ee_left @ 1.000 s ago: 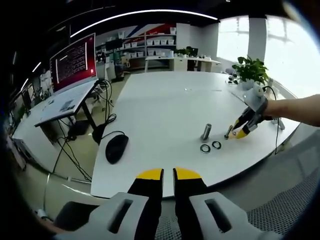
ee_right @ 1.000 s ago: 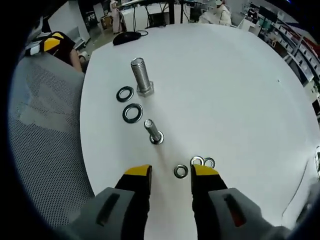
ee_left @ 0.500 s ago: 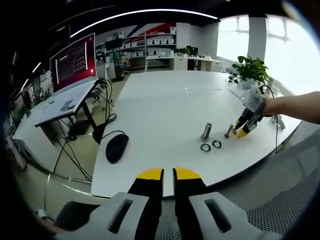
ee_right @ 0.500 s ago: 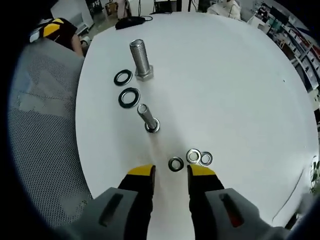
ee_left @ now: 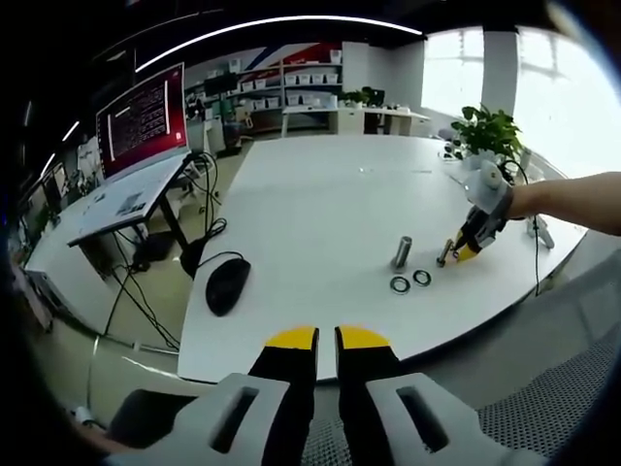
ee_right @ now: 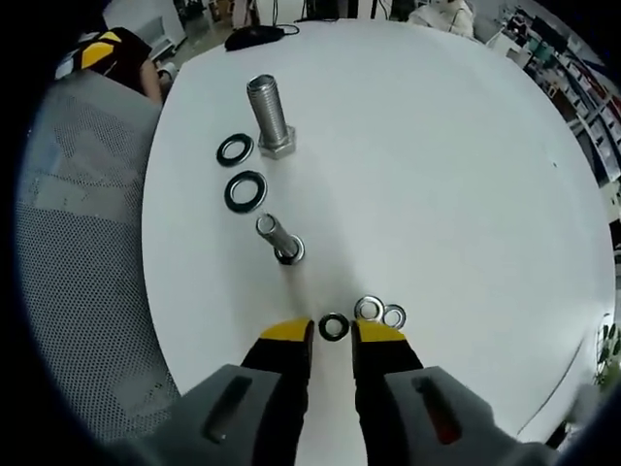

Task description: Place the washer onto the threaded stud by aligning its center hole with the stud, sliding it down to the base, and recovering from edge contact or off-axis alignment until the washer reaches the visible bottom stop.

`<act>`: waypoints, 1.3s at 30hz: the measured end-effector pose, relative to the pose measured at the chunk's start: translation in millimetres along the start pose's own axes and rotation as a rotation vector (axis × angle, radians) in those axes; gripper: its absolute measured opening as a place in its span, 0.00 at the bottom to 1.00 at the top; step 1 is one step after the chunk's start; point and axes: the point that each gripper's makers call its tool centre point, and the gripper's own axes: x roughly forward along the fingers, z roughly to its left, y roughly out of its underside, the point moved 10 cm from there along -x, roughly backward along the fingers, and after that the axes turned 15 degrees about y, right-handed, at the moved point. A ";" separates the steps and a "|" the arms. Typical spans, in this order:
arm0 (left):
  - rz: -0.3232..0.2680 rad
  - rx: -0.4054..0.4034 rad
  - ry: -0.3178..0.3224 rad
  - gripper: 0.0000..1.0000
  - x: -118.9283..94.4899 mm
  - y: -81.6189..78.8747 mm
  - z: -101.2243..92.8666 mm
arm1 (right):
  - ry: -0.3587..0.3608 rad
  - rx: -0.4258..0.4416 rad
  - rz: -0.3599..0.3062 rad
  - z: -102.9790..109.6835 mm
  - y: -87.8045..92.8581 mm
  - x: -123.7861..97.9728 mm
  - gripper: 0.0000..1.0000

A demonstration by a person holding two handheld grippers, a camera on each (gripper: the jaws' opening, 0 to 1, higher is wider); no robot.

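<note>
My right gripper (ee_right: 332, 332) hovers low over the white table (ee_right: 437, 175), open by a narrow gap, with a small dark washer (ee_right: 334, 326) lying flat between its yellow tips. Just beyond it the small threaded stud (ee_right: 277, 238) stands on its head, leaning slightly. Two more small washers (ee_right: 368, 308) touch each other to the right. My left gripper (ee_left: 327, 340) is held back off the table's near edge, jaws shut on nothing. From there the right gripper (ee_left: 469, 245) is seen beside the small stud (ee_left: 443, 256).
A large bolt (ee_right: 269, 115) stands upright farther along, with two large black washers (ee_right: 234, 149) (ee_right: 245, 191) beside it. A black mouse (ee_left: 225, 286) lies near the table's left edge. A potted plant (ee_left: 490, 131) stands at the far right. A mesh chair (ee_right: 87, 243) sits beside the table.
My right gripper has moved forward and lower so the small washer now sits between its tips, and its jaws have narrowed around it. The left gripper has stayed still.
</note>
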 end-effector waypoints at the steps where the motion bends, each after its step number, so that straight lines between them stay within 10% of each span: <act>1: 0.003 0.001 0.001 0.04 0.1 0.1 0.0 | 0.001 -0.005 -0.002 0.3 -0.1 0.1 0.16; 25: 0.001 0.004 0.006 0.04 0.2 0.2 -0.5 | -0.028 -0.056 -0.051 0.7 6.3 -2.4 0.18; 39: 0.045 0.034 0.060 0.03 2.3 1.9 -3.3 | -0.012 -0.084 0.028 2.9 -2.1 -3.3 0.15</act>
